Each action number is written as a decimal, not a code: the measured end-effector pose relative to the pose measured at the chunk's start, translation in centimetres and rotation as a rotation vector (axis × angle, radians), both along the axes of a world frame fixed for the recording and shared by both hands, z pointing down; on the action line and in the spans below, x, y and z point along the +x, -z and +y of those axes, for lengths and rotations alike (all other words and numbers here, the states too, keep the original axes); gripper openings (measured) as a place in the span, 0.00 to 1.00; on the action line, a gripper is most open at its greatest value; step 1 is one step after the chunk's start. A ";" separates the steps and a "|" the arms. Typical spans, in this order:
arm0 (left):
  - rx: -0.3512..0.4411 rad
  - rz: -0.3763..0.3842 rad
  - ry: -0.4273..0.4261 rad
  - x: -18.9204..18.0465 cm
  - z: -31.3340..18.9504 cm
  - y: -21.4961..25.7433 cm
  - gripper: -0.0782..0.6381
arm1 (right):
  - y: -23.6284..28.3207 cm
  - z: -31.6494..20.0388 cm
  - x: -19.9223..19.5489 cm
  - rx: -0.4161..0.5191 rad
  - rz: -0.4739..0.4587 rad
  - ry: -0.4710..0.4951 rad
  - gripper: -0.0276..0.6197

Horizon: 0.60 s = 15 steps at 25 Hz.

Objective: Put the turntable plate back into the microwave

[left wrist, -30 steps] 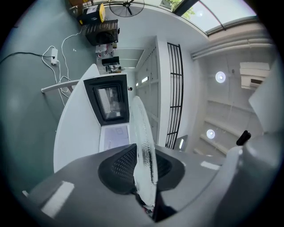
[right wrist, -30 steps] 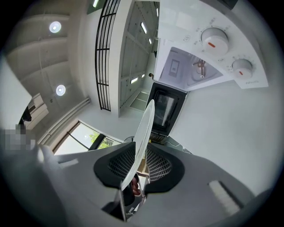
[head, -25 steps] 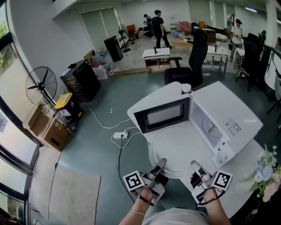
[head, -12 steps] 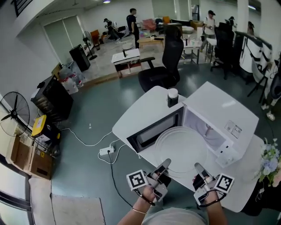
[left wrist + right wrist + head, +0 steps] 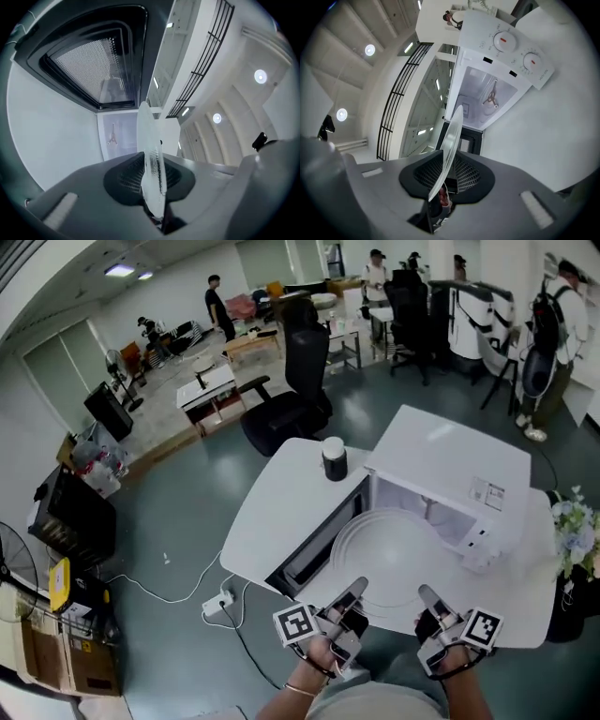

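**Entry: turntable plate, in transit**

- **Item.** Turntable plate (image 5: pixel 389 554): round, clear glass. It is off the table, roughly level, directly in front of the open cavity of the microwave (image 5: pixel 448 457). Its far edge is at about the threshold, most of the disc is outside, and it is not seated.
- **Holders.**
  - Left tool (image 5: pixel 351 594): clamped on the plate's near-left rim.
  - Right tool (image 5: pixel 431 602): clamped on the near-right rim.
  - Each gripper view shows the glass edge pinched between the ribbed pads.
- **Microwave.**
  - White, standing on a white table (image 5: pixel 267 512).
  - Door (image 5: pixel 314 542) is swung wide to the left.
  - Control dials (image 5: pixel 504 41) sit right of the cavity.
  - A three-armed drive hub (image 5: pixel 491 98) lies bare on the cavity floor.
- **Sundries.**
  - Dark cup (image 5: pixel 334 459) on the table, beyond the door.
  - Flowers (image 5: pixel 574 526) at the right edge.
  - Office chair (image 5: pixel 295 381) past the table.
  - People at the far end of the room.
- **Step in hand (judged).** Approach is done and insertion is about to start.
- **Next move calls for:**
  1. Advance both tools together so the disc stays level.
  2. Clear the door on the left and the cavity walls.
  3. Centre the plate over the hub and lower it until it sits.
  4. Only then let go.
- **Hazard (judged).** The rim-only grip on smooth glass could slip if one side leads.
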State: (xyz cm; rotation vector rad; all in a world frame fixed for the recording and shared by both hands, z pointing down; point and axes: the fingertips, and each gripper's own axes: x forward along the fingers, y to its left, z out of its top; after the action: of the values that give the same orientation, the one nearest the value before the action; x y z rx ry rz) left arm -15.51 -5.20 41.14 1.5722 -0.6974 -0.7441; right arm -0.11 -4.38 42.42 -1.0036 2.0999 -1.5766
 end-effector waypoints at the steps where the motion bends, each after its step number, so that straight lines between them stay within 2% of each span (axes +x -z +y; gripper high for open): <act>1: 0.003 0.001 -0.023 0.2 -0.3 -0.1 0.16 | 0.0 0.1 0.1 0.000 -0.004 -0.022 0.16; 5: -0.004 0.019 -0.101 1.8 -0.9 -0.7 0.16 | -0.3 0.7 1.2 -0.011 -0.011 -0.098 0.16; 9: -0.028 0.024 -0.139 2.9 -1.5 -1.7 0.16 | -1.3 0.8 2.8 -0.035 0.011 -0.148 0.16; 12: -0.033 0.043 -0.143 3.8 -2.1 -1.9 0.16 | -1.2 0.2 3.5 -0.025 0.009 -0.145 0.16; 15: -0.031 0.051 -0.149 4.2 -2.4 -2.6 0.16 | -1.3 -0.1 3.5 -0.012 -0.049 -0.135 0.15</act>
State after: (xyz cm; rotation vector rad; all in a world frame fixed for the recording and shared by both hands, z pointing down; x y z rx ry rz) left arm -11.33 -7.57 43.77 1.5527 -0.5453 -0.6575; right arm 3.41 -4.48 43.76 -1.0750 1.9498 -1.5333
